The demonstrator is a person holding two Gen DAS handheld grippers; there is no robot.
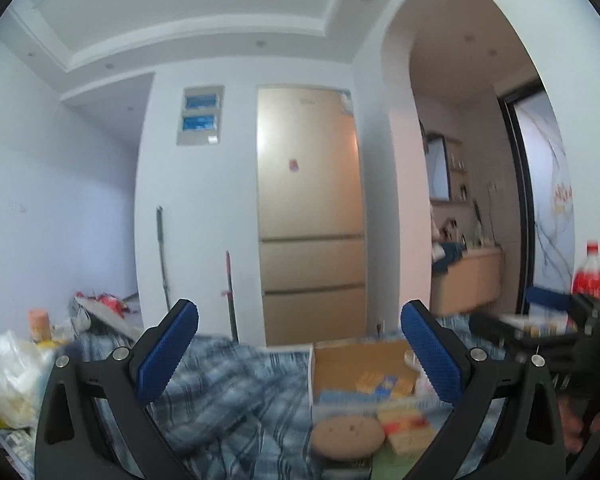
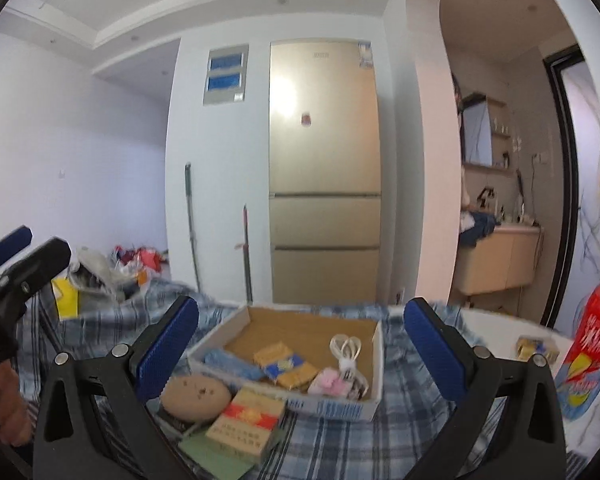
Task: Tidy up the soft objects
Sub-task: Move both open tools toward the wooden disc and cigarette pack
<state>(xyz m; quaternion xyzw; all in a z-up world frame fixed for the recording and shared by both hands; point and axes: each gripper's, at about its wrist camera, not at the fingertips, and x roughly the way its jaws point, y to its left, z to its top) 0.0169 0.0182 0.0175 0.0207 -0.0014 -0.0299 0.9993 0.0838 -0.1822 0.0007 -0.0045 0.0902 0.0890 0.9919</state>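
A shallow cardboard box (image 2: 374, 360) (image 1: 350, 364) sits on a blue plaid cloth (image 2: 340, 440) (image 1: 228, 392). Inside lie a blue packet (image 2: 232, 362), yellow-and-blue packs (image 2: 286, 364), a pink soft item (image 2: 332, 384) and a coiled white cable (image 2: 346, 350). In front of the box rest a round tan plush cookie (image 2: 196, 396) (image 1: 348, 434) and a yellow-and-red pack (image 2: 246, 426) (image 1: 406, 424). My right gripper (image 2: 300, 344) is open above these, holding nothing. My left gripper (image 1: 300, 354) is open too, empty, over the cloth.
A red soda bottle (image 2: 592, 344) (image 1: 590, 276) stands at the right on a white table edge (image 2: 496, 320). Plastic bags (image 1: 12, 380) and clutter (image 2: 100, 272) lie at the left. A gold fridge (image 2: 324, 168) stands behind. A hand (image 2: 8, 408) holds the left gripper's handle.
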